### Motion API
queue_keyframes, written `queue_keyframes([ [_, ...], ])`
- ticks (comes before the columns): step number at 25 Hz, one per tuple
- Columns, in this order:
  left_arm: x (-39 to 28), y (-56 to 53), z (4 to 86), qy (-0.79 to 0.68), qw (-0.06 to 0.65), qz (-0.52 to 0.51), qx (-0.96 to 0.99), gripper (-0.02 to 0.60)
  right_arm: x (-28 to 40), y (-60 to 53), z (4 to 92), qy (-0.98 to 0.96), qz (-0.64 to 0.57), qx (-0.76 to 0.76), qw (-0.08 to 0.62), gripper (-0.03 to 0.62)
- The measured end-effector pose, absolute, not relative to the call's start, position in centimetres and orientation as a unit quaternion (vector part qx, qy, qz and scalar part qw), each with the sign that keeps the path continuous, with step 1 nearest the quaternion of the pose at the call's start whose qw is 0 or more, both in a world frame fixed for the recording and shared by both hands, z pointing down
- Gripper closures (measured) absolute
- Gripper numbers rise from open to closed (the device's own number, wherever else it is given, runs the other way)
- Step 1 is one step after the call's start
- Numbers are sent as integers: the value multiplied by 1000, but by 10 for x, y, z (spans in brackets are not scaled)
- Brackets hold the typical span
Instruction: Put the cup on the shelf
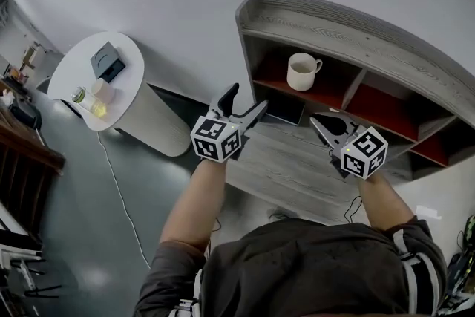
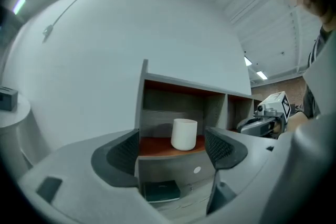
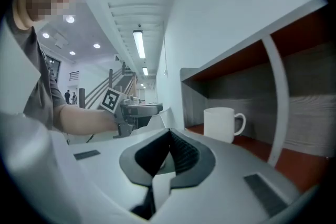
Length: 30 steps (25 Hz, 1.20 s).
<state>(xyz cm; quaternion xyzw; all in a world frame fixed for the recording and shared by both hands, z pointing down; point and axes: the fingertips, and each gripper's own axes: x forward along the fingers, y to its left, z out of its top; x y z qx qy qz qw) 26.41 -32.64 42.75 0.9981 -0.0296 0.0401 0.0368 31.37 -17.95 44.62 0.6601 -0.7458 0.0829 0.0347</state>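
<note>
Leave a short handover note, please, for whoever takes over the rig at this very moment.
Left claw: open, empty, held in front of the shelf and aimed at the cup.
Right claw: shut, empty, beside the shelf's lower level.
Cup: upright on the red floor of the upper end compartment, at the left in the head view, handle towards the divider. Neither claw touches it.
Done: the cup is on the shelf.
Left: nothing seems to remain for the task. Probably just draw both claws clear.
</note>
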Motion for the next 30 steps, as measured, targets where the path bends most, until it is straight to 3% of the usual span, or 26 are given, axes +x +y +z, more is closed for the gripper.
queue_keyframes([
  [2,231,-333,425,-48,38,37,997,215,295,-194,444,-760,82,644,38,603],
  [4,196,-339,424,-69,38,33,996,300,274,-209,441,-775,79,626,40,602],
  [6,160,-345,424,-91,39,29,995,341,252,-223,438,-790,76,607,42,603],
  [23,-162,-337,394,-338,46,-22,940,531,17,-327,413,-908,48,412,62,602],
  [30,-276,-303,404,-433,53,-30,899,561,-87,-345,413,-942,36,326,70,603],
])
